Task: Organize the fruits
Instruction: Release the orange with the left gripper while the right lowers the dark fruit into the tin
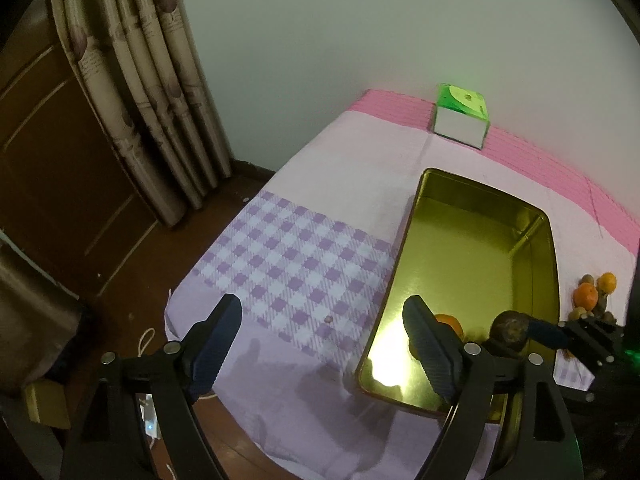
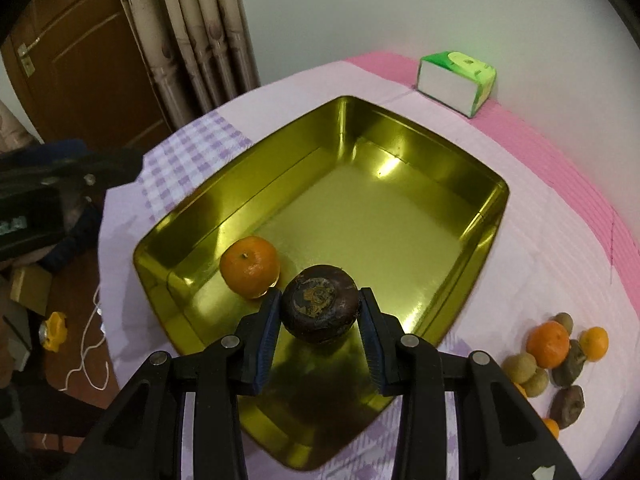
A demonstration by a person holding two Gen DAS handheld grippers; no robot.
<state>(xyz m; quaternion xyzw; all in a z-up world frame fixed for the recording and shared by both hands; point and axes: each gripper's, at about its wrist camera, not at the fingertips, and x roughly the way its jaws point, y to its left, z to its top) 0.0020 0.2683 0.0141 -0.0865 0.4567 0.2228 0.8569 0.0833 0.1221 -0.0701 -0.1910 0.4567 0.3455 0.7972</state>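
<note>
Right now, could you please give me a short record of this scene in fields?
surface: table with pink and lilac cloth
container: gold tin, open
in tin: one orange
right gripper: shut on dark round fruit, over tin
left gripper: open, nothing held
waiting: fruit pile right of tin
background: green tissue box

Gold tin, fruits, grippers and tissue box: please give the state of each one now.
Tin: open, holds one orange.
Orange: lying in the tin, free.
Dark fruit: clamped in the right gripper, above the tin.
Left gripper: open, empty.
Fruit pile: on the cloth beside the tin.
Tissue box: on the cloth, past the tin.
</note>
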